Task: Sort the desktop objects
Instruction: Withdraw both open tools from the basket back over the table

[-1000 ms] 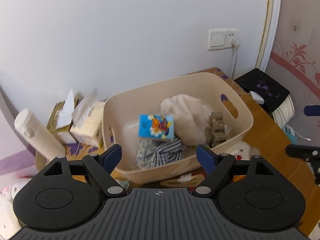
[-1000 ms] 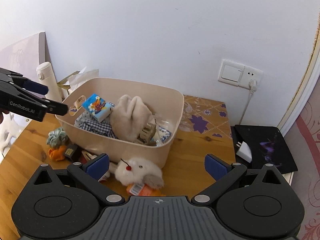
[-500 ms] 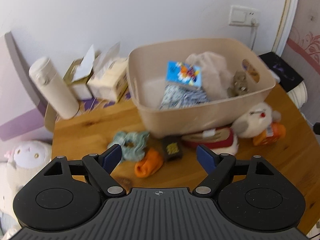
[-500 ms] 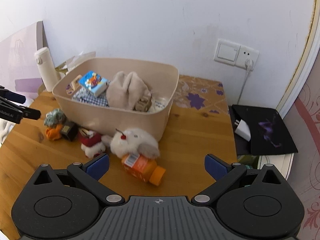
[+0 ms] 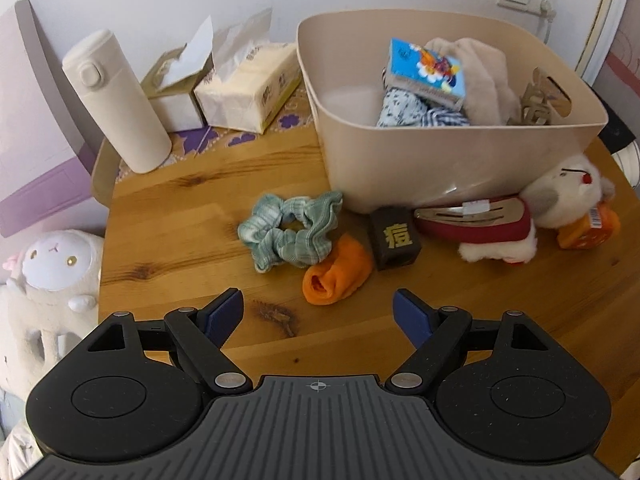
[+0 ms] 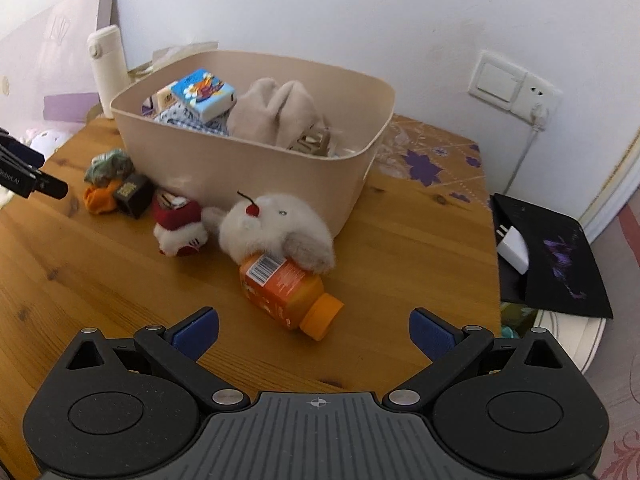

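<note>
Black cube (image 5: 395, 238) with gold character 痘, barcode on orange bottle (image 6: 286, 285), both tools (image 5: 318, 312) (image 6: 314, 330) spread apart, empty.

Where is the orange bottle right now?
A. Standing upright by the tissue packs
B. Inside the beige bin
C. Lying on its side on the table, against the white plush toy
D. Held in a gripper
C: the orange bottle lies on the table, tucked under the white plush toy, outside the beige bin.

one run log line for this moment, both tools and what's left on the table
left tool: open, empty, above orange sock | right tool: open, empty, near orange bottle | beige bin: partly filled | scrunchie, plush toys on table
</note>
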`<state>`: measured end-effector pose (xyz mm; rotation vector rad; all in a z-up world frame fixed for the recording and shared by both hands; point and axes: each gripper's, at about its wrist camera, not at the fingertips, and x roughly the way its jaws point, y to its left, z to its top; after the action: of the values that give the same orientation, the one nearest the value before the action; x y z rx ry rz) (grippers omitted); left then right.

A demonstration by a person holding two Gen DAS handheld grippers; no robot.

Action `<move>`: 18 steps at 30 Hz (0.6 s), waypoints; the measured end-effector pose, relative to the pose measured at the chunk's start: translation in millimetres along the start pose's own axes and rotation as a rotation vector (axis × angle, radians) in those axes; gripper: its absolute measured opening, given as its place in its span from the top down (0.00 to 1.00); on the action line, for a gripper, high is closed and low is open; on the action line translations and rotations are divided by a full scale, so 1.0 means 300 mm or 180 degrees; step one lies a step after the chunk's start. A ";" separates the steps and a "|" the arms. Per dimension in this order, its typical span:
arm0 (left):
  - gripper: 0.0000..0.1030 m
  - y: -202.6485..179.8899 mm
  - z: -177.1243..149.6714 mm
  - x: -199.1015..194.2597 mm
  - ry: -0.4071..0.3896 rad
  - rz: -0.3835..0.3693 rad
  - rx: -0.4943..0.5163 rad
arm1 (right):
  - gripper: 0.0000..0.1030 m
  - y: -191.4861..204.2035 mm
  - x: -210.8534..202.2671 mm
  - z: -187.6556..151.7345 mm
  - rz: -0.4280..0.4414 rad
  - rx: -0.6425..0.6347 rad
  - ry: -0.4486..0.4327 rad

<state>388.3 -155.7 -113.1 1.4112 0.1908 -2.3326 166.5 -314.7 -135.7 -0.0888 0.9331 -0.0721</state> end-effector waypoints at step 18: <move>0.19 0.024 0.060 0.153 -0.0099 0.0209 0.0089 | 0.00 -0.020 0.255 -0.024 0.0152 -0.0173 0.0243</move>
<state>357.8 -180.4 -143.7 1.3723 0.1017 -2.3105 206.0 -328.7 -200.4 -0.1146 1.0133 -0.0059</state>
